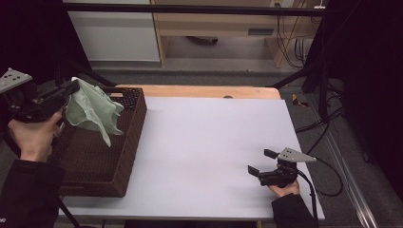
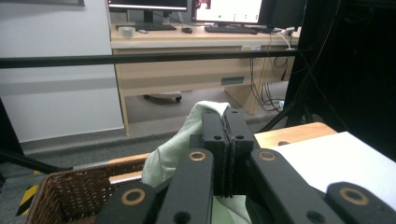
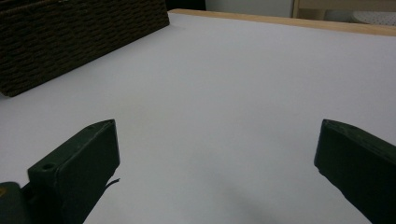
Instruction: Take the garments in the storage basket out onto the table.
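Note:
A pale green cloth (image 1: 92, 110) hangs above the dark wicker basket (image 1: 129, 142) at the table's left. My left gripper (image 1: 72, 88) is shut on the cloth's upper edge and holds it up over the basket. In the left gripper view the two jaws stand pressed together on the cloth (image 2: 170, 149), with the basket's rim (image 2: 65, 179) below. My right gripper (image 1: 261, 161) rests open near the table's front right, held by a hand. Its jaws stand wide apart over the bare white tabletop (image 3: 224, 93), with nothing between them.
The white tabletop (image 1: 209, 137) stretches from the basket to the right edge. A wooden strip (image 1: 204, 91) runs along the far edge. A black bar (image 1: 190, 8) crosses high at the back. Cables (image 1: 328, 142) and black stands lie off the right side.

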### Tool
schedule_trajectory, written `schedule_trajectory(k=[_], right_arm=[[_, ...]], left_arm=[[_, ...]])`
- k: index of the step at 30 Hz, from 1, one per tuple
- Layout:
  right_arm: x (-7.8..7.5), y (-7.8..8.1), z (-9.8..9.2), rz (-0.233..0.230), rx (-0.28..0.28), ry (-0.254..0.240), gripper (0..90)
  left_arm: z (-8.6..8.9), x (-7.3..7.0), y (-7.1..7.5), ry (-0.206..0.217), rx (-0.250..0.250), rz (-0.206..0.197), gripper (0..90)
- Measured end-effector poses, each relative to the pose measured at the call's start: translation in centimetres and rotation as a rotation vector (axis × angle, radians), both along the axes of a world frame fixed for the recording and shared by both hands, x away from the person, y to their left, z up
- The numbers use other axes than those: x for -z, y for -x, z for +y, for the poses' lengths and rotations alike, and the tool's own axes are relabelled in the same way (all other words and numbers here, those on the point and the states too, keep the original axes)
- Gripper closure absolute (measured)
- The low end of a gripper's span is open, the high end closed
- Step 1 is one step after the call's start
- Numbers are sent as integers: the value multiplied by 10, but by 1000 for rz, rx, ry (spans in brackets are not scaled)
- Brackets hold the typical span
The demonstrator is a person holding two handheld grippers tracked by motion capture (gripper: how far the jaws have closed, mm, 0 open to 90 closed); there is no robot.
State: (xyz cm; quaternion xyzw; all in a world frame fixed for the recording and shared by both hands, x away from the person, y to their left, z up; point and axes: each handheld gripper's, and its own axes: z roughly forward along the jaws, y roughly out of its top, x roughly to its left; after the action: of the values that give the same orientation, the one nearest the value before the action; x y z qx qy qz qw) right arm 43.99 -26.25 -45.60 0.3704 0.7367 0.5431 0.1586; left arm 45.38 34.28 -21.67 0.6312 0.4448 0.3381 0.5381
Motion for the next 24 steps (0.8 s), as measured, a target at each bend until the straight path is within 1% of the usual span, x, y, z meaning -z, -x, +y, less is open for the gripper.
schedule_trajectory(k=[9, 11, 16, 20, 24], right_arm=[[0, 0, 0, 1, 0, -1, 5], [0, 0, 0, 1, -1, -2, 6], [0, 0, 0, 1, -1, -1, 5], [0, 0, 0, 1, -2, 0, 5], [-1, 0, 0, 0, -1, -1, 5]], left_arm=[[-4, -18, 12, 6, 18, -47, 888], [-4, -20, 13, 1, 21, -52, 888], [-8, -25, 17, 12, 36, -62, 888], [-14, -28, 20, 4, 52, -67, 888], [-22, -35, 25, 6, 78, -88, 888]])
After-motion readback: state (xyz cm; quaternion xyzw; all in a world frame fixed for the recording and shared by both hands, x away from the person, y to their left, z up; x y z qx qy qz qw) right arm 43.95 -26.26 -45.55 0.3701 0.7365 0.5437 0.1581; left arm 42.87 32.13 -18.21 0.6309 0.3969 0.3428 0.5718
